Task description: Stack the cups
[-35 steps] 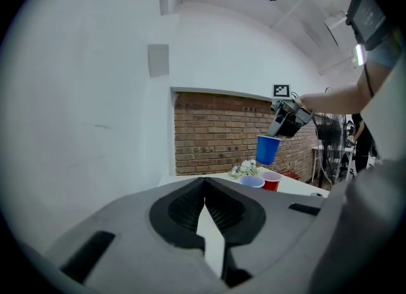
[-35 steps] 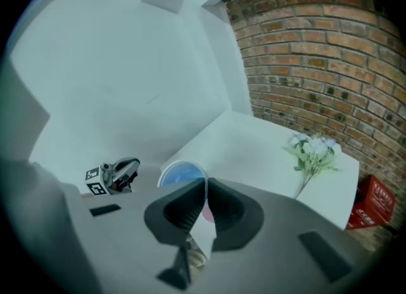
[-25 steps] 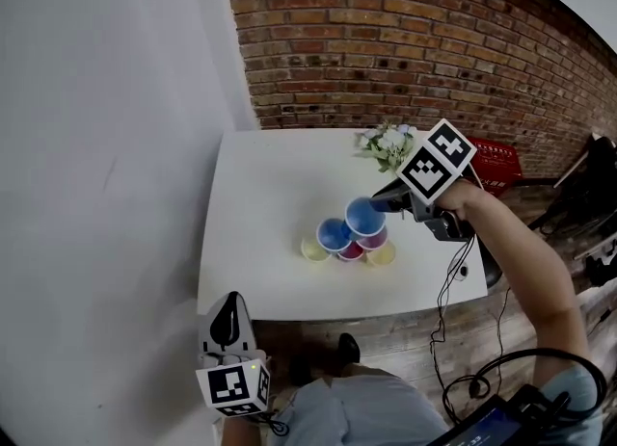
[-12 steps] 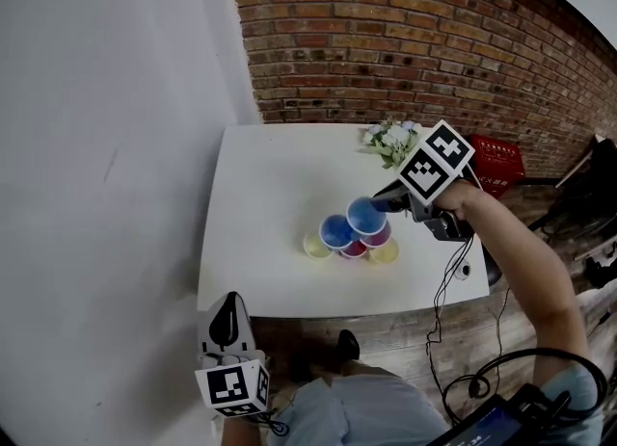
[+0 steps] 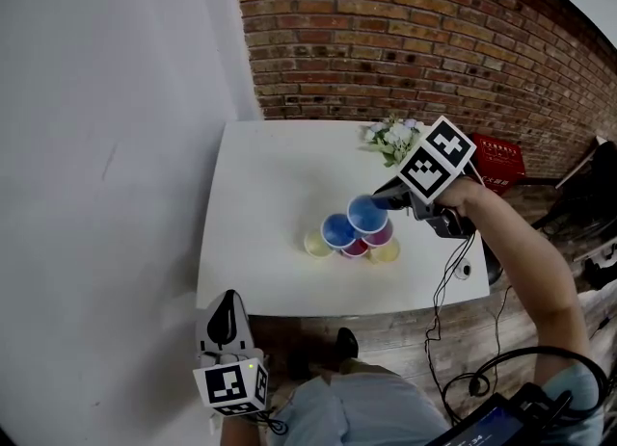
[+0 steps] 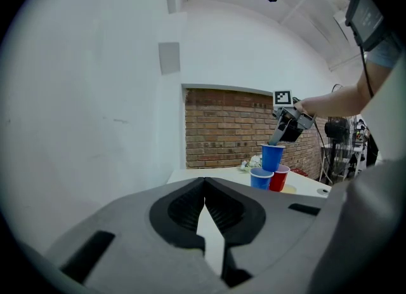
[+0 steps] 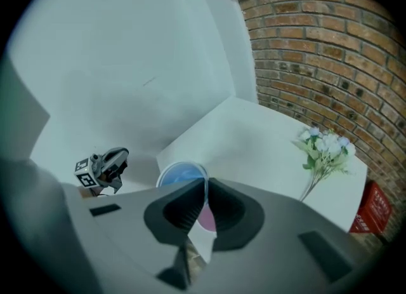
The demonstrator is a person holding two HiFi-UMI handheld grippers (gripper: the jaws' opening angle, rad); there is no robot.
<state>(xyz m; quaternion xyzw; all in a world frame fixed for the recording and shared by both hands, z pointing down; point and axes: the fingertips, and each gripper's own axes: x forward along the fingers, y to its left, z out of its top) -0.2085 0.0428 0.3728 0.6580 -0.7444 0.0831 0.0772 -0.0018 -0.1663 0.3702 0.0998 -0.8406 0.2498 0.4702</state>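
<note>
Barely a flicker of change over the last second here. The right gripper (image 5: pixel 380 202) sits just where it was, and its jaws are still nipped tight on the near rim of the top blue cup (image 5: pixel 366 214). That cup hangs upright over the cluster, which lies toward the front edge of the table (image 5: pixel 265 179), closer to its right front corner. From the left gripper view, its base is level with the rims of the second blue cup (image 6: pixel 261 178) and the red cup (image 6: pixel 279 178) below it. Whether it actually rests on them, I cannot tell. Two yellow cups flank the group, one (image 5: pixel 316 245) on the left and one (image 5: pixel 384 253) on the right.

The pause reads as a placement being settled: the cup looks lined up on the lower row, but the grip has not let go. So I'd call this step close to done and not finished.

The left gripper (image 5: pixel 228 311) is out of the play, held low off the table's front left corner, its jaws pressed together on nothing. The flowers (image 5: pixel 390 138) at the far right corner are well apart from the action
</note>
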